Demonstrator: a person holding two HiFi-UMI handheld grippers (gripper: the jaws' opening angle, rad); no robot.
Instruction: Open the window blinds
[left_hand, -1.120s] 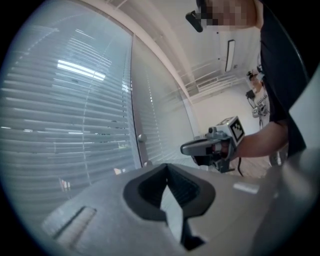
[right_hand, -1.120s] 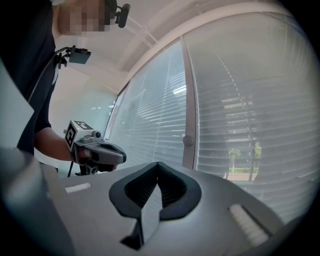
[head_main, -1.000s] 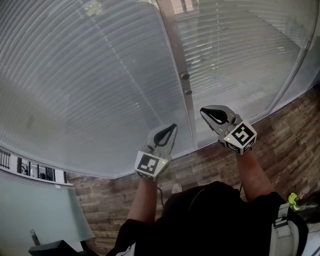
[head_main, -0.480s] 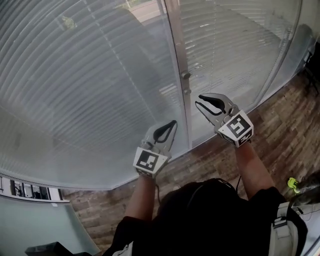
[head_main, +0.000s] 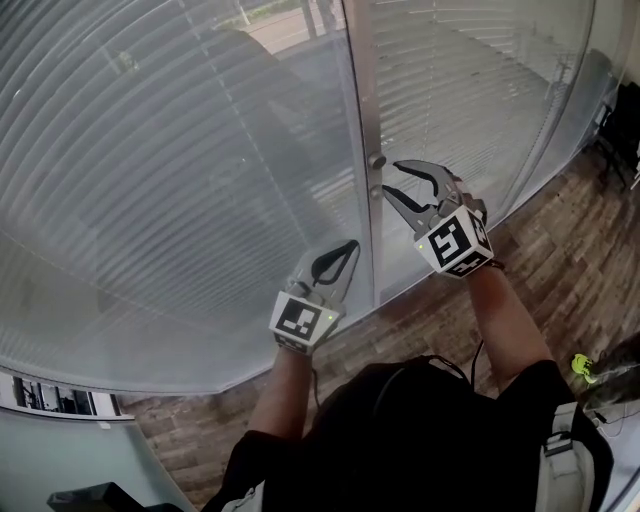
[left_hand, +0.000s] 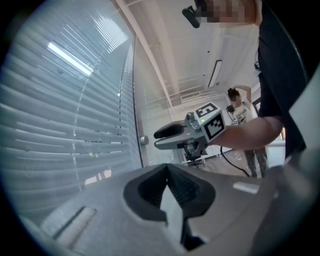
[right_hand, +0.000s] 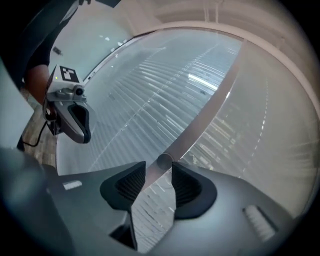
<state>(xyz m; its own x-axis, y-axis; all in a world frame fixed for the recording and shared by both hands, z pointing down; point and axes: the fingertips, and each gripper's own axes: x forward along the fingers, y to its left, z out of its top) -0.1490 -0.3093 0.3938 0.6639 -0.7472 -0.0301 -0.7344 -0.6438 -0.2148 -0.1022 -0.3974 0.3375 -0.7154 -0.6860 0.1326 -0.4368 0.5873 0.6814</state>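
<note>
Both forearms reach forward toward the pale grey horizontal-slat window blinds (head_main: 170, 160) behind glass. The left gripper (head_main: 346, 250) points level, jaws together on nothing. The right gripper (head_main: 391, 177), rolled sideways, has its jaws apart, just been opening, with a small round metal knob (right_hand: 164, 161) between them, ungripped.

Grey right tongs (head_main: 390, 177), checkered marker cube (head_main: 452, 243)

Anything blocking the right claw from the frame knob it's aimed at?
Nothing visible does. The right claw has just been opening its jaws; the knob sits at their tips, ungripped.
</note>
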